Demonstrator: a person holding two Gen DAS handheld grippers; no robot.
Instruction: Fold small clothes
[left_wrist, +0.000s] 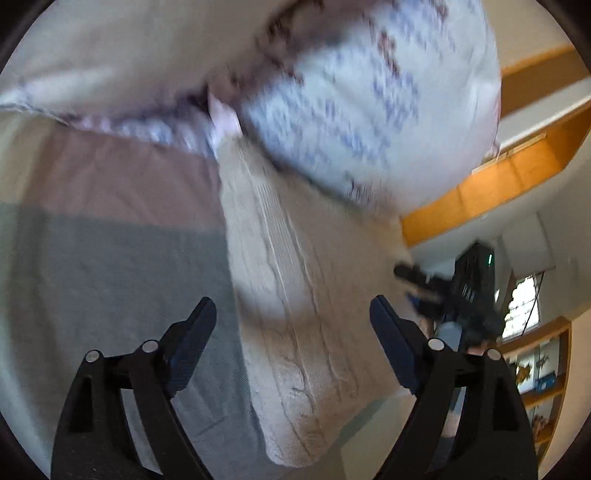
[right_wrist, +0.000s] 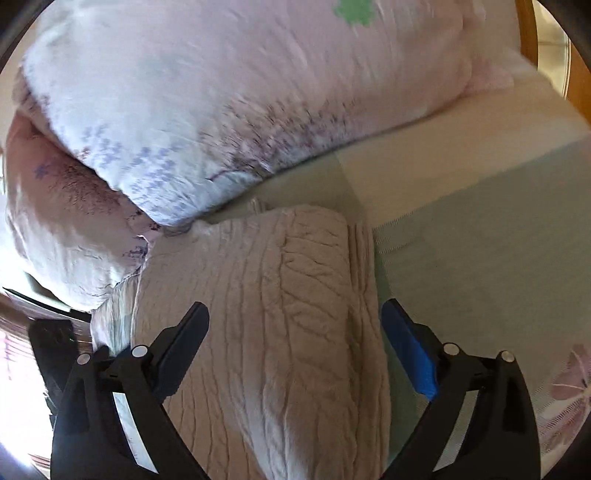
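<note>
A beige cable-knit garment (left_wrist: 295, 314) lies folded into a long strip on the bed sheet (left_wrist: 110, 266). My left gripper (left_wrist: 293, 314) is open, its jaws spread wide just above the strip's near end, holding nothing. In the right wrist view the same knit (right_wrist: 280, 314) fills the centre, its far edge folded over. My right gripper (right_wrist: 295, 317) is open and empty, its jaws straddling the knit from above. The right gripper also shows in the left wrist view (left_wrist: 461, 291) beyond the knit's right edge.
A large floral quilt (right_wrist: 221, 92) is bunched against the knit's far end; it also shows in the left wrist view (left_wrist: 351, 110). Pale green sheet (right_wrist: 461, 258) lies to the right. A wooden bed frame (left_wrist: 498, 184) and shelves (left_wrist: 543, 369) stand at the right.
</note>
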